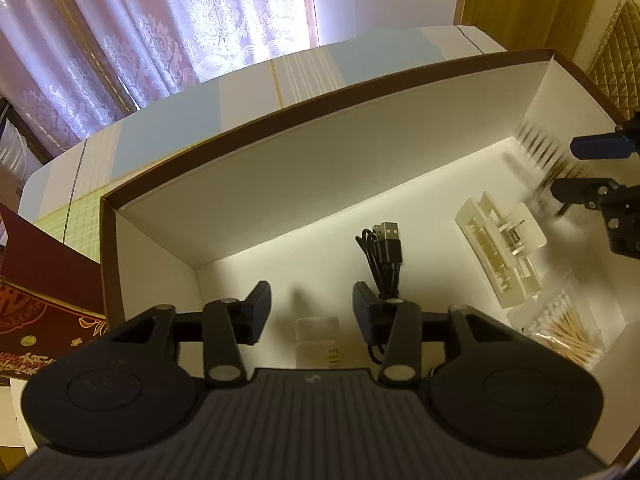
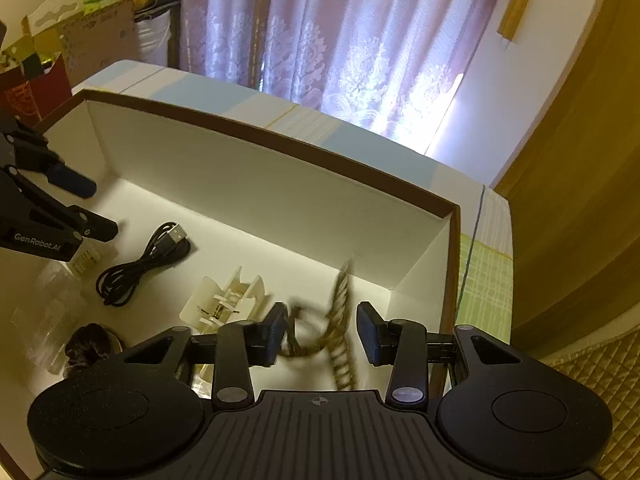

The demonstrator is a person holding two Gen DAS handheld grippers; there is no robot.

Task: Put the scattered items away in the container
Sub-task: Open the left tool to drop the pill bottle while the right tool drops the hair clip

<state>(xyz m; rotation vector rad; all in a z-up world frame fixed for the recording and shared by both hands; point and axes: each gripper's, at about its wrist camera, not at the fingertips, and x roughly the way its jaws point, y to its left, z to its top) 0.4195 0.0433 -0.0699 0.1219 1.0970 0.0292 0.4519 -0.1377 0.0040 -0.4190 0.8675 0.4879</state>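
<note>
- Two hand-held grippers hover over one large open box (image 1: 280, 184), white inside with a brown rim, which sits on a pastel-striped table (image 1: 180, 120) in front of patterned curtains (image 2: 360, 40).
- Most items appear to be inside the box already: a coiled black USB cable (image 1: 384, 256) lies near the middle of the floor, a cream hair claw clip (image 1: 500, 248) just to its right, and a clear pack of cotton swabs (image 1: 560, 328) near the front right corner.
- Right gripper (image 2: 322, 332): its fingers stand apart, clamping nothing. Between and just ahead of them a brown comb-like hair clip (image 2: 340, 320) shows as a motion blur above the box floor near the right wall, seemingly dropping free; whether it has landed yet I cannot tell.
- Left gripper (image 1: 312, 312): fingers also spread wide and empty, low over the left end of the box, with a small clear bottle (image 1: 316, 340) lying directly beneath the gap.
- Smaller still, a dark fuzzy hair tie (image 2: 88, 344) rests at the front left in the right wrist view.
- To do this step well, my judgement is to keep the right fingers apart, lift straight up clear of the falling clip and the box wall, and avoid brushing the claw clip beside it.
</note>
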